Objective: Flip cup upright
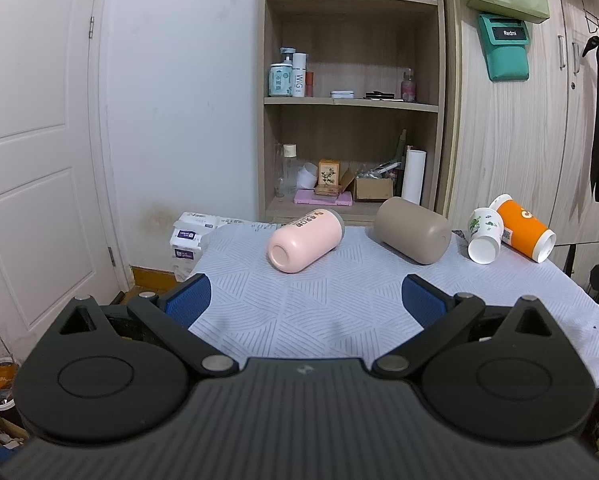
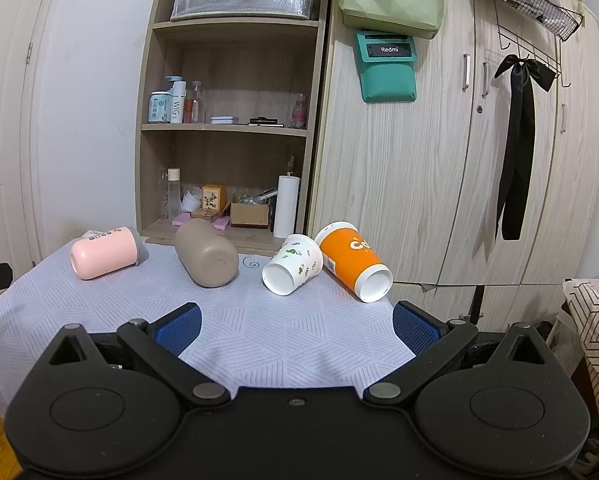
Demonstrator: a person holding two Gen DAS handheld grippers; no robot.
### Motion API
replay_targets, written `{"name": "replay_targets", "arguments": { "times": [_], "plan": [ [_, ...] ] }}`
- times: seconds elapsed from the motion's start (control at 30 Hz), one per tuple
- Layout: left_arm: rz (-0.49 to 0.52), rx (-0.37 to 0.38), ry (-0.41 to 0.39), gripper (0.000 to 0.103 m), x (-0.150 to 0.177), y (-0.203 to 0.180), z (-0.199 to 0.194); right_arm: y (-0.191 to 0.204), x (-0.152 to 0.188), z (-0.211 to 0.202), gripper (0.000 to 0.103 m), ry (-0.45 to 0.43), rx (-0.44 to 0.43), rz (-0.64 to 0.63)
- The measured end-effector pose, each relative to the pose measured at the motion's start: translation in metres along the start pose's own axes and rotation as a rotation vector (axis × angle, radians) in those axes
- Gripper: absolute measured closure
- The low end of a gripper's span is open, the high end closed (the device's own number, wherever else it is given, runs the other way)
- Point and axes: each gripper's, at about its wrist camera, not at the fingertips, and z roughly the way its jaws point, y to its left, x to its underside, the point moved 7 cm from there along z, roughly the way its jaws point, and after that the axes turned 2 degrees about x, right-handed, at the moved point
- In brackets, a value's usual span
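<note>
Several cups lie on their sides on the table [image 1: 299, 312]: a pink cup [image 1: 305, 240], a taupe cup [image 1: 413, 230], a white leaf-print paper cup [image 1: 484, 235] and an orange paper cup [image 1: 525, 228]. They also show in the right wrist view: pink cup [image 2: 103, 253], taupe cup [image 2: 205, 258], white cup [image 2: 293, 263], orange cup [image 2: 353, 261]. My left gripper [image 1: 305, 300] is open and empty, short of the pink and taupe cups. My right gripper [image 2: 297, 326] is open and empty, short of the white cup.
An open wooden shelf [image 1: 351, 100] with bottles and boxes stands behind the table. A wardrobe [image 2: 439, 160] stands at the right, a white door [image 1: 31, 140] at the left. Tissue packs [image 1: 189, 236] lie past the table's far left corner.
</note>
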Motion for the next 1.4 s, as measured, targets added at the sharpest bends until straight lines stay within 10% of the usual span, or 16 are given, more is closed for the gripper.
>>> {"name": "replay_targets", "arguments": {
  "times": [0.77,1.4],
  "plan": [
    [0.055,0.110,0.083,0.000,-0.014,-0.008,0.007,0.011,-0.006,0.012,0.000,0.033,-0.158,0.057],
    [0.201,0.364,0.347,0.002,-0.070,0.035,0.169,0.127,-0.017,0.115,0.000,0.223,-0.469,0.046]
  ]
}}
